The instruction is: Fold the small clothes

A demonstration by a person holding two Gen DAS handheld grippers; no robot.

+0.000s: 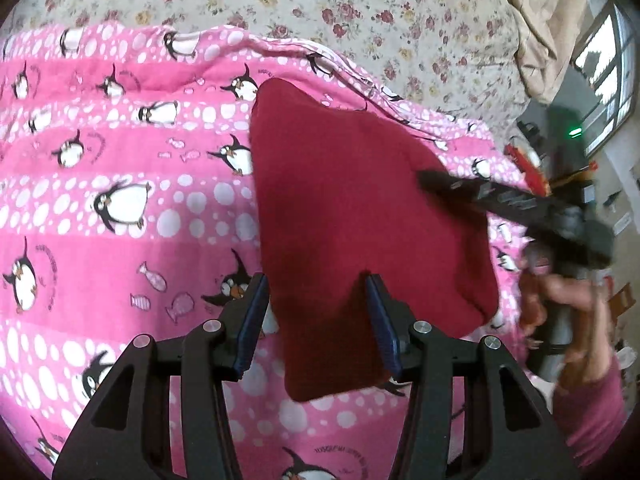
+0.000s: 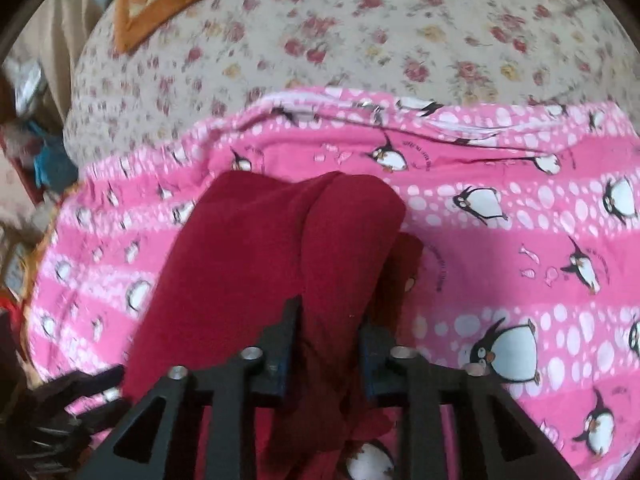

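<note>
A dark red garment [image 1: 360,216] lies on the pink penguin blanket [image 1: 120,200]. My left gripper [image 1: 318,292] is open, its jaws standing to either side of the garment's near edge, above it. My right gripper [image 2: 330,328] is shut on a bunched fold of the red garment [image 2: 280,240], lifting it off the blanket. The right gripper also shows in the left wrist view [image 1: 432,178] as a blurred black shape reaching in from the right over the garment.
The pink blanket [image 2: 520,240] lies over a floral bedsheet [image 1: 360,8]. An orange-edged cushion [image 2: 168,4] sits at the far left of the bed. The person's hand and pink sleeve [image 1: 588,392] are at the right. Furniture and a window [image 1: 600,80] lie beyond the bed edge.
</note>
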